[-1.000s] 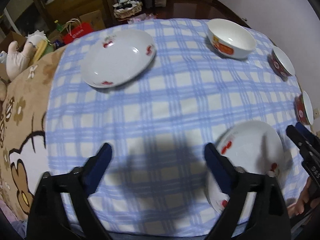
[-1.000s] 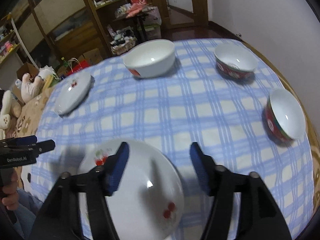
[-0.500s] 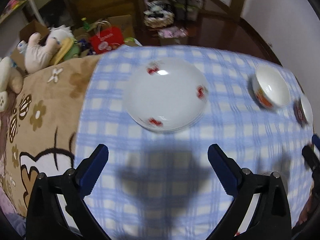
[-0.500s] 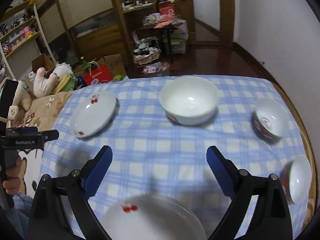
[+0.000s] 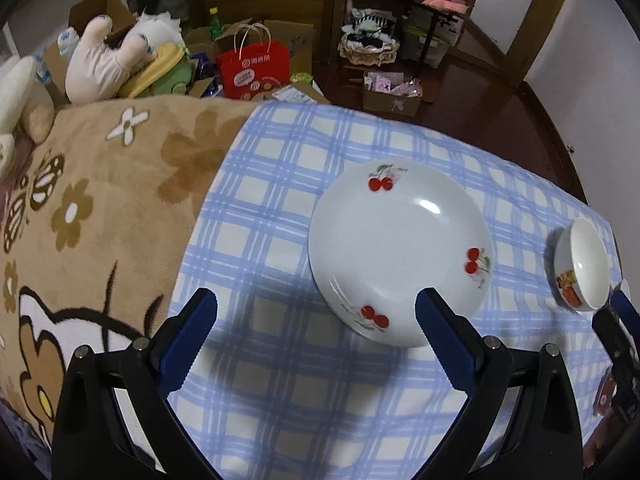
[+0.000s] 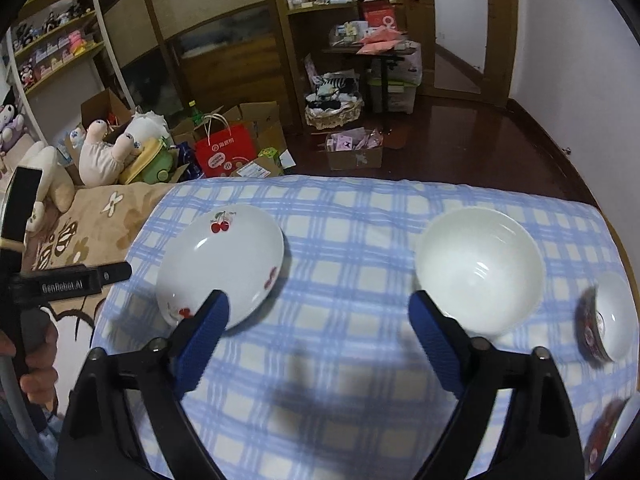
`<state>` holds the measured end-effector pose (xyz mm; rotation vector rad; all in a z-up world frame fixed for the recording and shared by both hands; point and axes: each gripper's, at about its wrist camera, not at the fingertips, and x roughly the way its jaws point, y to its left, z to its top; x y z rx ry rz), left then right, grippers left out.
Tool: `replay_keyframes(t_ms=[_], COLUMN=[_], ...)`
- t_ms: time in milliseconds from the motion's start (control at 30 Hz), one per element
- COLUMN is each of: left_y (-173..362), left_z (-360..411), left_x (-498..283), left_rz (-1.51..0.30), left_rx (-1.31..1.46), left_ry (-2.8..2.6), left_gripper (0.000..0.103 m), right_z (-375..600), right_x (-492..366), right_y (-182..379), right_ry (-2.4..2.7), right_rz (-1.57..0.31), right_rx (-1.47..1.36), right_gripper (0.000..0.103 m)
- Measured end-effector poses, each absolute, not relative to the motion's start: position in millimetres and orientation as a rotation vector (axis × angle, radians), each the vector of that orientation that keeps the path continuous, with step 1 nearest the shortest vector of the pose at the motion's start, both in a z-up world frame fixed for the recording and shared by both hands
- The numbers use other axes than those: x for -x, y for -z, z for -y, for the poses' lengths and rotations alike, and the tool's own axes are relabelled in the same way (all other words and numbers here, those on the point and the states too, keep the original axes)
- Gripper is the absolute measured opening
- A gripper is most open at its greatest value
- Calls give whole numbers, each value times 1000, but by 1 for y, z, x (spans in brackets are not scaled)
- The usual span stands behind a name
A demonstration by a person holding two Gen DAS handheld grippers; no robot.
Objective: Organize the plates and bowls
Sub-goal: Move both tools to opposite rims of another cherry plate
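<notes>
On the checked cloth [image 5: 280, 248], left gripper [image 5: 316, 312] gaped empty, cherry plate [image 5: 400, 252] at its 1 o'clock. Right gripper [image 6: 320, 312], jaws just closing slightly, held nothing; white bowl [image 6: 480, 268] at 2 o'clock. Best approach: straddle plate rim squarely, lift level.

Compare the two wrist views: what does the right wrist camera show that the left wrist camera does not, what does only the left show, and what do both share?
Only the right wrist view shows the small red-sided bowl, the shelves of toys and the hand holding the left gripper.

Only the left wrist view shows that gripper's open fingers.

Both show the cherry plate, the large white bowl, the blue checked cloth and the red paper bag.
</notes>
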<state>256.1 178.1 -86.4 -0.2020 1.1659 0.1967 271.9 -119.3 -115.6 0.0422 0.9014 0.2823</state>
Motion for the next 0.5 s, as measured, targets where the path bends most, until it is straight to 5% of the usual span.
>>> replay_keyframes(t_ms=[267,500], left_y=[116,139], left_z=[-185,-182], left_x=[-269,-280], left_rz=[-1166,-1196], left_rx=[215,166], left_ry=[-224,-235], left_gripper=[98,91], right_z=[91,78], right_x=[-310,-328], right_y=[142,178], right_ry=[-323,-345], right_rz=[-953,-1005], right_rx=[-72,-91], right_gripper=[89,75])
